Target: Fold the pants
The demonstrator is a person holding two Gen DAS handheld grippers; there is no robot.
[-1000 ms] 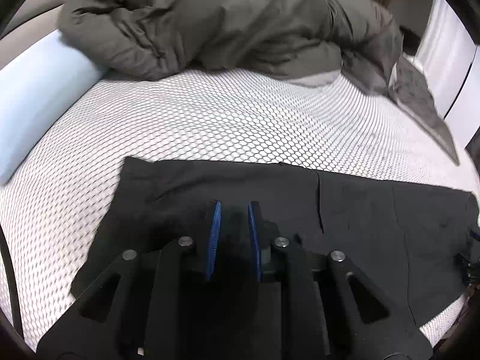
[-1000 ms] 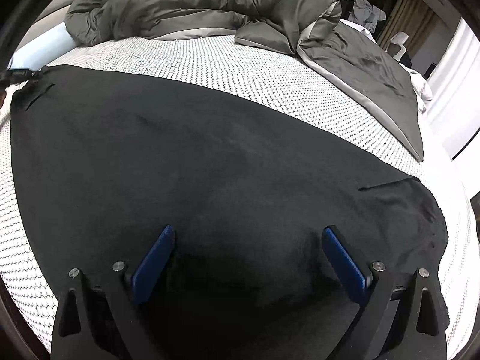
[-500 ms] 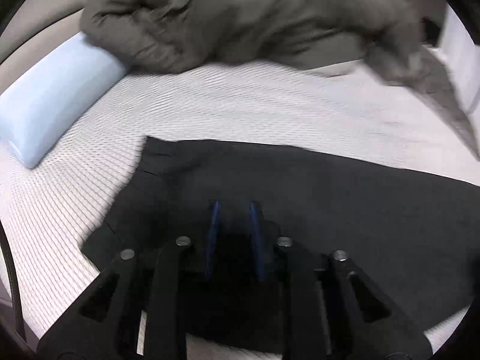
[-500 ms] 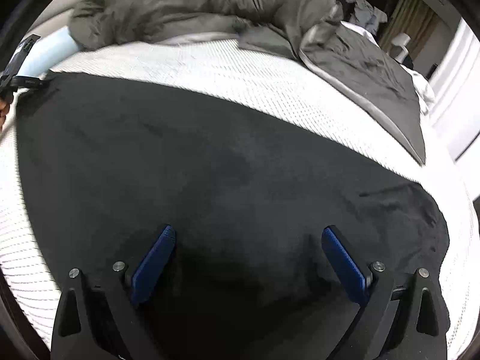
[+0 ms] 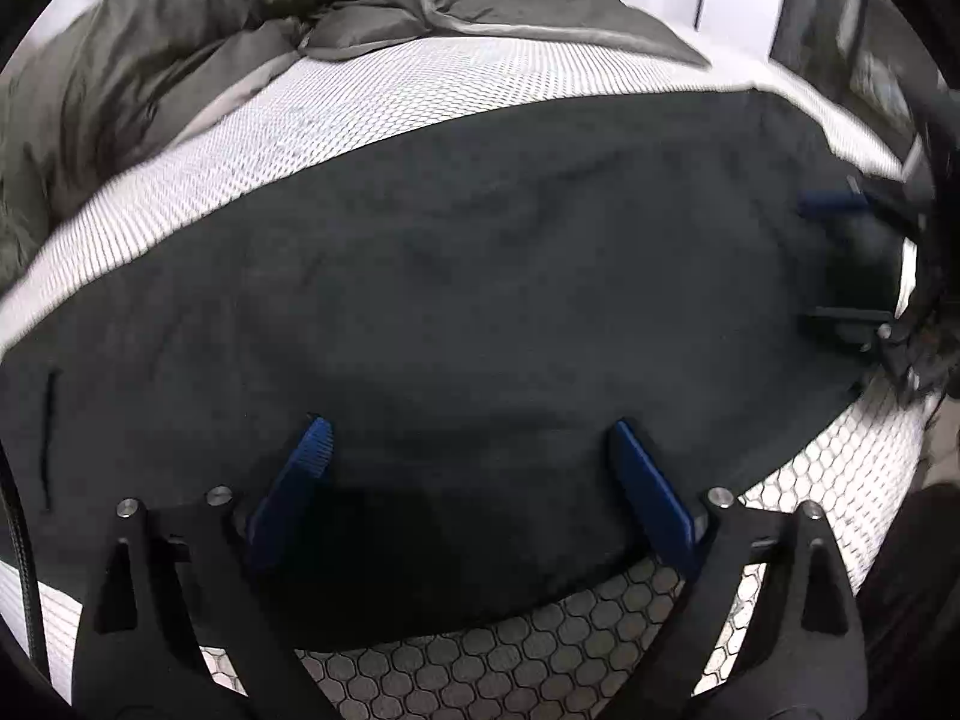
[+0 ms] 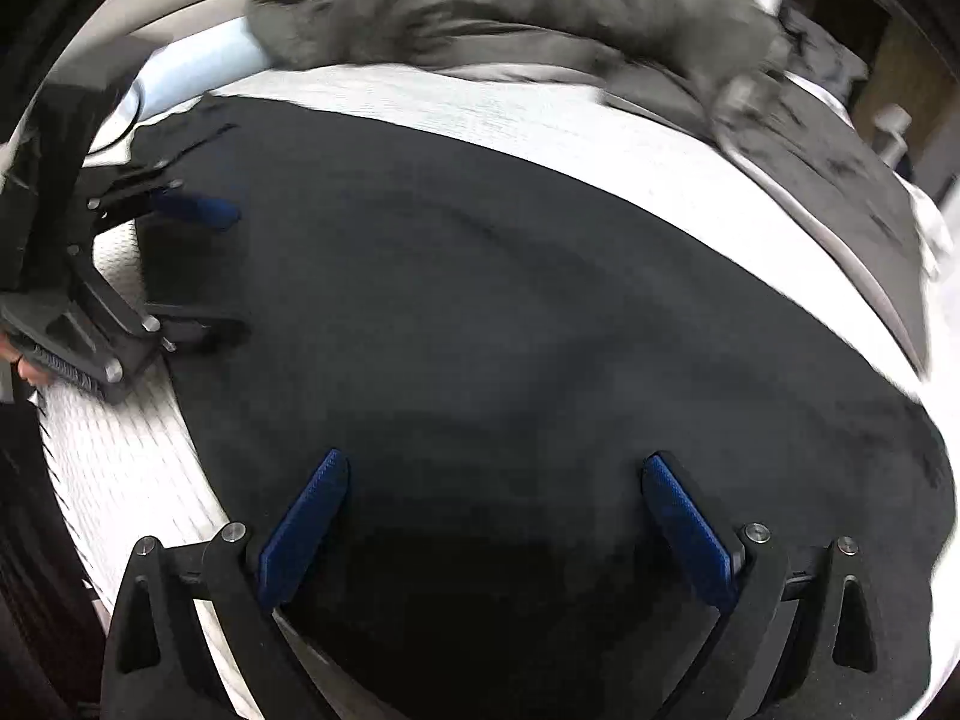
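Note:
Black pants [image 5: 480, 276] lie spread flat across the white honeycomb-patterned bed cover [image 5: 480, 666]; they also fill the right wrist view [image 6: 540, 330]. My left gripper [image 5: 471, 444] is open and empty, low over the pants near their near edge. My right gripper [image 6: 495, 474] is open and empty, low over the pants. The left gripper shows at the left of the right wrist view [image 6: 198, 264], open at the pants' end. The right gripper shows at the right of the left wrist view [image 5: 840, 258], open at the other end.
A rumpled grey duvet [image 5: 150, 78] is piled along the far side of the bed, also in the right wrist view [image 6: 540, 6]. A pale blue pillow [image 6: 198, 69] lies at the far left. White curtains and dark furniture stand beyond the bed.
My left gripper has opened, letting go of the pants' end, and its view has swung round along the pants. The right gripper stayed open and shifted a little.

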